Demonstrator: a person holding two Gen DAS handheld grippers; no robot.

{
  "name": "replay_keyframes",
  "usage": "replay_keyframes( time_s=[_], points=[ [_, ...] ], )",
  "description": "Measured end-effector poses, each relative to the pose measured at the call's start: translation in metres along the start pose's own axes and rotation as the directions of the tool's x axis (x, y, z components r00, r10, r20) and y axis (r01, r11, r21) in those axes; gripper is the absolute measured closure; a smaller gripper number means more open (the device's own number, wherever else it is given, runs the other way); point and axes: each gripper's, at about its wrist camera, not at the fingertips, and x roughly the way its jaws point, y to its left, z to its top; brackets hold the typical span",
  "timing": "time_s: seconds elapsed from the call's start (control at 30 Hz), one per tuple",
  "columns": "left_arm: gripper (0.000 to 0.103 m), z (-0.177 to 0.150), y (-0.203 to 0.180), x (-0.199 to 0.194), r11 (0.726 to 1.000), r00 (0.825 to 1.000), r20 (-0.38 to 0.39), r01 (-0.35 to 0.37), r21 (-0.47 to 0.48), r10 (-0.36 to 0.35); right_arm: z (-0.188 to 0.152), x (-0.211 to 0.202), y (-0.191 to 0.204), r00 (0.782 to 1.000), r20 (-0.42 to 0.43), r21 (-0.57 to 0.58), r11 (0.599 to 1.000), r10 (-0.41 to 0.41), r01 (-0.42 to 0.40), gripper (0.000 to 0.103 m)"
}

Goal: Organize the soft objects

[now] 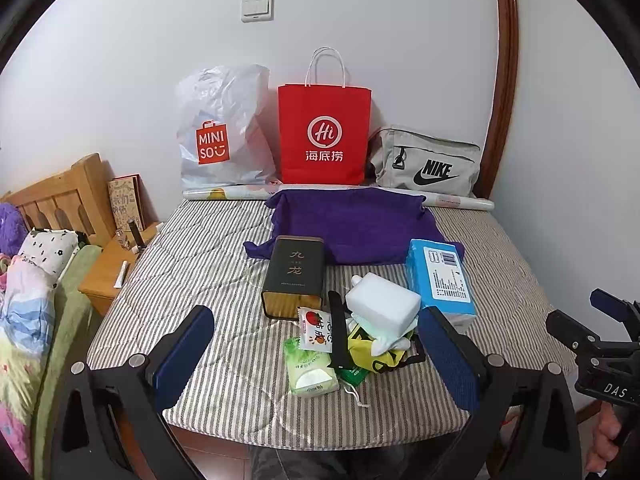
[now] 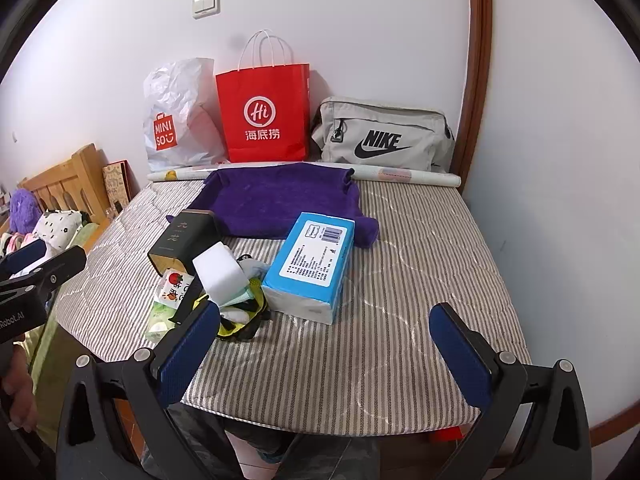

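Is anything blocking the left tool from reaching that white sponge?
Nothing visible. The left tool is open, and the sponge lies atop the pile, exposed. The tin and tissue pack only flank it.

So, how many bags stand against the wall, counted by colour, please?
White plastic bag: 1
Red paper bag: 1
Grey Nike bag: 1
Total: 3
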Motion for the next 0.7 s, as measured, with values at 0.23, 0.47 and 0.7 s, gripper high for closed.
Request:
replay_keyframes(
  time_s=[0.23, 0.47, 0.7],
  points=[
    [0.000, 0.0002, 0.0000, -0.0008, 1.000, 1.000, 0.000, 0.005, 0.002, -0.005, 0.0007, -0.0027, -0.0004, 1.000, 0.005, 0.006, 1.000, 0.003, -0.003, 0.000],
    [0.000, -0.0008, -0.0001, -0.0013, 1.000, 1.000, -0.001, 0.008, 0.001, -0.008, 0.0001, -0.0043, -0.0006, 1.000, 0.012, 0.006, 1.000, 0.007, -0.007, 0.000],
    [0.000, -0.0039, 0.0002, -0.0034, 1.000, 1.000, 0.001, 0.008, 0.003, -0.008, -0.0011, -0.0073, 0.0000, 1.000, 0.017, 0.006, 1.000, 0.009, -0.009, 0.000]
  ],
)
